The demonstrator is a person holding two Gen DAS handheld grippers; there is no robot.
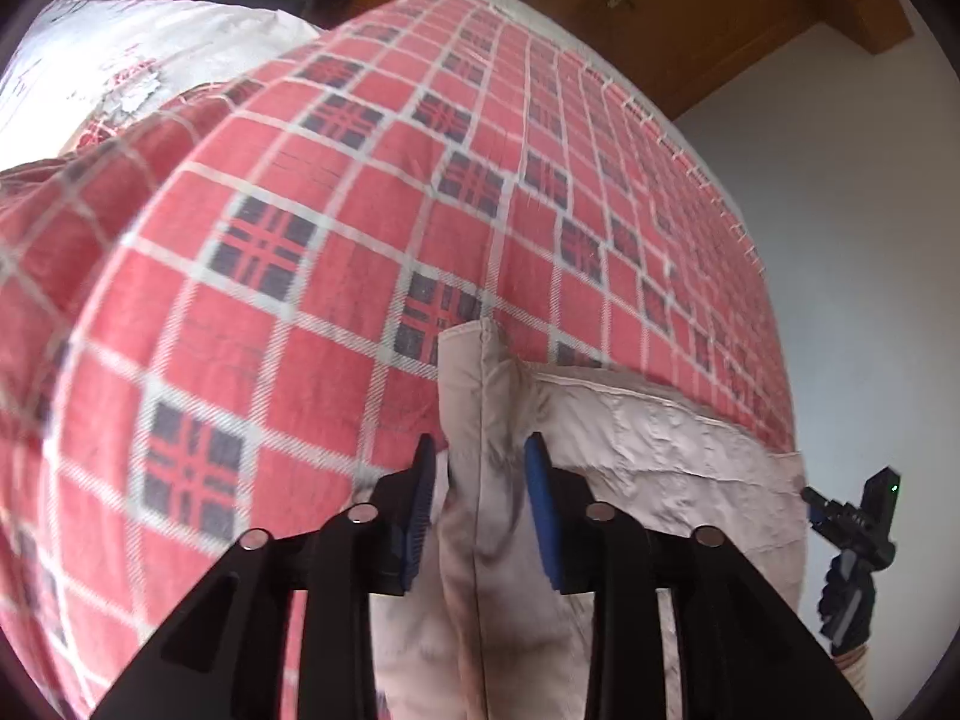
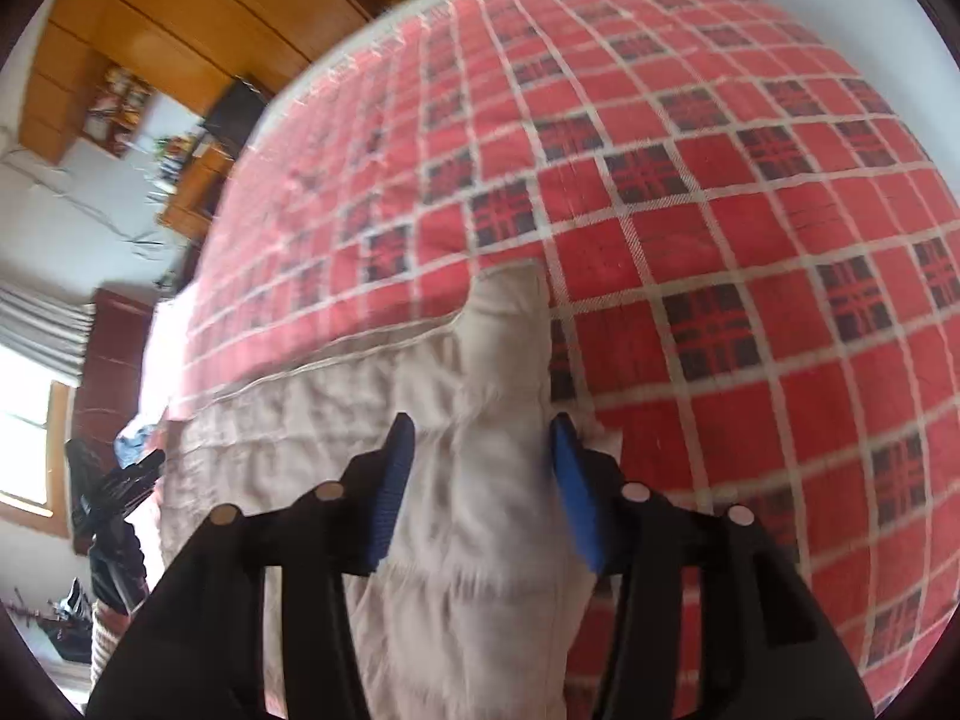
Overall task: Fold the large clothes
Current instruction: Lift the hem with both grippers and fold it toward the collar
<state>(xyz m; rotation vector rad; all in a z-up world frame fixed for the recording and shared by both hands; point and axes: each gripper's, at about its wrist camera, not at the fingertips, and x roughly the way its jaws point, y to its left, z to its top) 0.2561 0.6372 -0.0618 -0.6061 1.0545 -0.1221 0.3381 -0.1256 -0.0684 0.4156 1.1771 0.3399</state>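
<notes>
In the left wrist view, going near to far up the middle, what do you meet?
Left gripper, open around a bunched corner of the pale garment → red plaid bedspread → wooden furniture beyond the bed's far edge.

Garment (image 1: pixel 660 450) on the bedspread (image 1: pixel 336 228), one corner between each gripper's fingers

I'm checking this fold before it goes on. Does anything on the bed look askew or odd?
Nothing looks damaged. The pale garment lies wrinkled on the plaid blanket, with a corner bunched up between the fingers of the left gripper and another at the right gripper.
</notes>
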